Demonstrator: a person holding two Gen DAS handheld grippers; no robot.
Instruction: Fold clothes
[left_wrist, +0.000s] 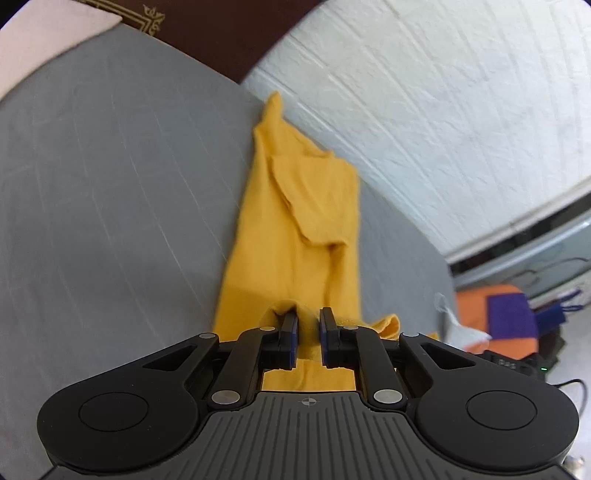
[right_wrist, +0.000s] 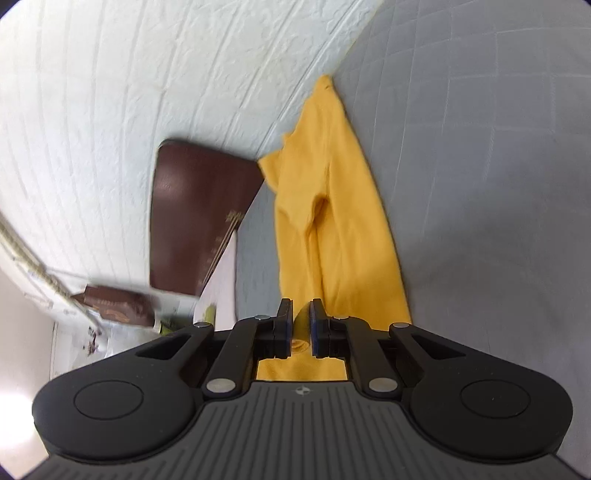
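A yellow garment (left_wrist: 295, 221) lies stretched in a long, narrow strip on the grey bed sheet (left_wrist: 110, 184), reaching away toward the white wall, with one sleeve folded over its middle. My left gripper (left_wrist: 308, 314) is shut on the garment's near edge, and fabric bunches over its left finger. The right wrist view shows the same garment (right_wrist: 332, 221) running away along the sheet (right_wrist: 480, 184) beside the wall. There my right gripper (right_wrist: 301, 304) is shut on the near edge, with a thin fold of yellow cloth between its pads.
A white textured wall (left_wrist: 443, 92) borders the bed. A dark brown headboard (right_wrist: 195, 206) stands at the bed's end, with a pale pillow (left_wrist: 44, 40) near it. Orange and purple items (left_wrist: 498, 314) lie off the bed to the right.
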